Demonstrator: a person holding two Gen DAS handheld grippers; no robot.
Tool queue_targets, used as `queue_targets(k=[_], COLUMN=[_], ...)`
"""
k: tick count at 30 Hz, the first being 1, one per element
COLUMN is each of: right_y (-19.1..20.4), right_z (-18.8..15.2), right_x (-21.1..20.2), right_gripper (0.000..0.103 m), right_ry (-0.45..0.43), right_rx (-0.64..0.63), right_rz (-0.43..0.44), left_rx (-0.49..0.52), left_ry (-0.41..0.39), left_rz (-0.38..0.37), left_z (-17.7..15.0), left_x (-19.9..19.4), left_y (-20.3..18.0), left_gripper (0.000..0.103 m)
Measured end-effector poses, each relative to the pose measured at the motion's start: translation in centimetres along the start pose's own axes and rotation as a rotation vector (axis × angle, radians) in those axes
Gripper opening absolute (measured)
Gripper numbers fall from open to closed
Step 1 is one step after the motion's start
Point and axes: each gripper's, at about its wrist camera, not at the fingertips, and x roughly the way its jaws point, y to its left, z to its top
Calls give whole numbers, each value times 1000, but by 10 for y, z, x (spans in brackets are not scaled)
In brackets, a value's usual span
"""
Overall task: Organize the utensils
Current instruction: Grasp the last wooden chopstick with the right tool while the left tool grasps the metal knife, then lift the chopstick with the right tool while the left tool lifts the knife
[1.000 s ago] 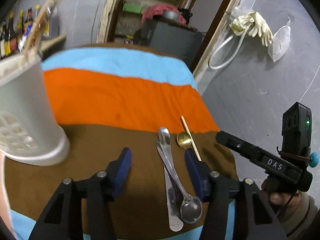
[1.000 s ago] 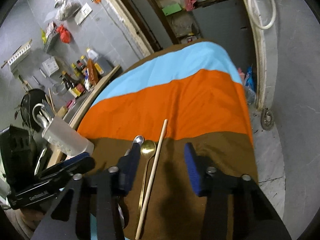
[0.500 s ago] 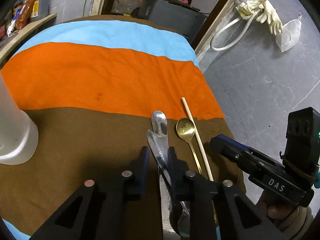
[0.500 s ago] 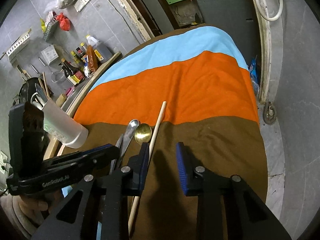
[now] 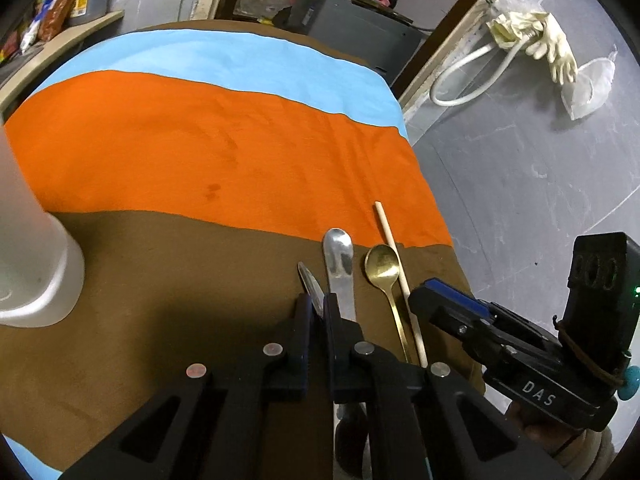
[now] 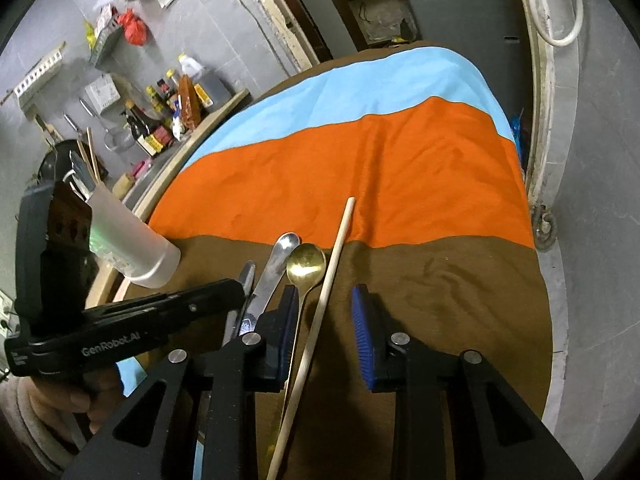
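Four utensils lie side by side on the brown band of the striped cloth (image 5: 200,152). They are a thin silver spoon handle (image 5: 309,282), a broader silver spoon (image 5: 338,252), a gold spoon (image 5: 382,264) and a wooden chopstick (image 5: 390,240). My left gripper (image 5: 316,308) is down on the cloth, its jaws closing tight with the pads pressing the thin silver handle. My right gripper (image 6: 326,308) straddles the chopstick (image 6: 340,240), with the gold spoon (image 6: 307,266) beside its left pad. A gap shows on both sides of the stick. The white utensil holder (image 6: 132,248) stands to the left.
The holder (image 5: 36,272) carries several utensils and chopsticks. Sauce bottles (image 6: 176,108) line a wooden ledge behind it. The table's right edge drops to a grey floor (image 5: 520,184). Rubber gloves (image 5: 536,36) hang on the wall and a dark cabinet (image 5: 352,16) stands beyond the table.
My left gripper came forward and down over the silver spoon and its jaws shut on the handle. The right jaws narrowed around the chopstick. The holder slid toward the left edge of the left wrist view.
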Motion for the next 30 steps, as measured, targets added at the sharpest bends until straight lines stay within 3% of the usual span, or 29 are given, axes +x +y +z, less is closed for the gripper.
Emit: queue_targets(k=[4, 18, 30], right_y=[4, 22, 33], right_z=[2, 15, 27], right_x=[2, 18, 35], right_gripper=[9, 9, 8], right_ry=[42, 147, 245], right_rx=[-27, -11, -46], right_rz=[-42, -159, -221], left_rx=[-18, -28, 1], left_ry=[-9, 23, 115], left_rz=[21, 23, 13], left_z=[0, 4, 14], left_x=[-5, -4, 2], left_y=[7, 14, 15], left_gripper=[5, 6, 7])
